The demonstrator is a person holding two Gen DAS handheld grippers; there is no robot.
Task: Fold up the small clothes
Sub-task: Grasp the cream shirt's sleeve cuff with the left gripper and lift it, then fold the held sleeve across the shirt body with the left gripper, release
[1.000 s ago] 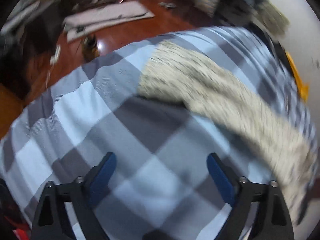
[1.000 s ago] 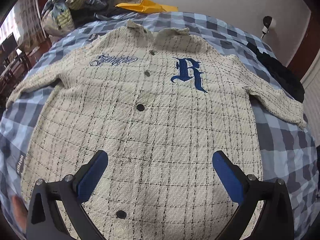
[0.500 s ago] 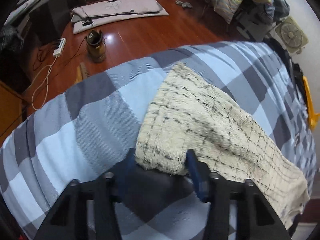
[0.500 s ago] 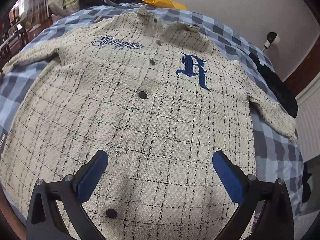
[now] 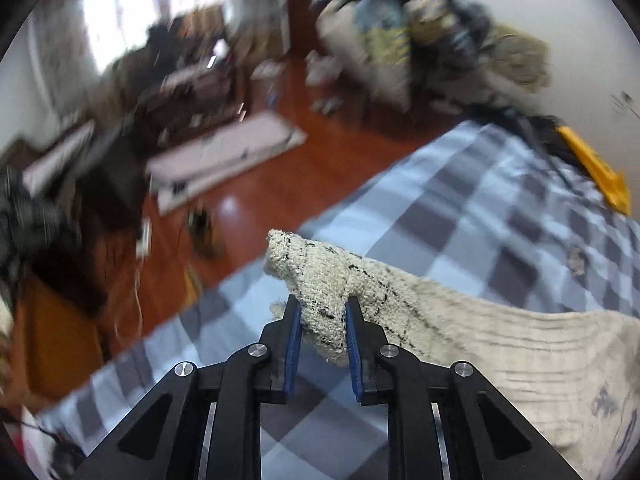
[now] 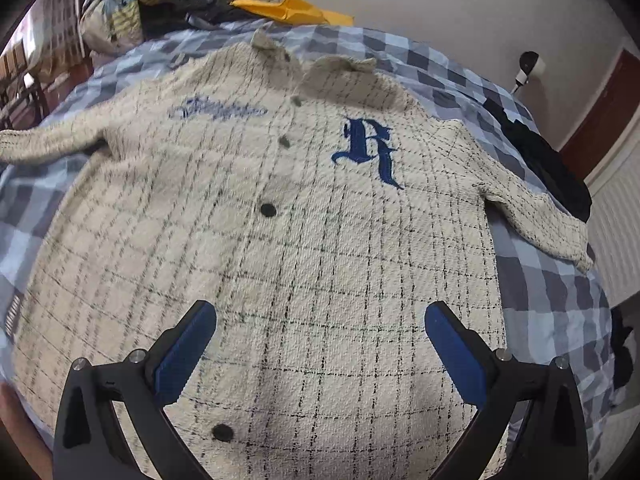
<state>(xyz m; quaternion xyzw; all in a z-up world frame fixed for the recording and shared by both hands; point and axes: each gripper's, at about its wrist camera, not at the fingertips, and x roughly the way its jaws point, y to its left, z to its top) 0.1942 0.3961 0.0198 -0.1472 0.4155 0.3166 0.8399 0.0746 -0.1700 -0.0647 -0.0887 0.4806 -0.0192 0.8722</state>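
Garment: we saw the cream checked shirt (image 6: 280, 240) spread face up on the blue plaid bedspread (image 6: 540, 300), buttoned, collar at the far end, right sleeve (image 6: 532, 216) lying out flat.
Left gripper: our left gripper (image 5: 322, 316) was closing its jaws on the left sleeve cuff (image 5: 316, 280), the pads already pinching the fabric, with the cuff end bunched above them.
Right gripper: our right gripper (image 6: 320, 344) was spread wide over the lower front of the shirt, holding nothing.
Step in hand: we judged this to be the left sleeve being carried in across the chest.
Doing it well: we would keep the pinch firm, lift the sleeve clear of the bedspread, and lay it straight across so that no twist stays in it; the right gripper could press the body down to stop it sliding.
Left hand pose: tilted steeply downward, cuff raised off the bed; the view was smeared, so how high we could only guess.
Right hand pose: angled down, centred above the button line.
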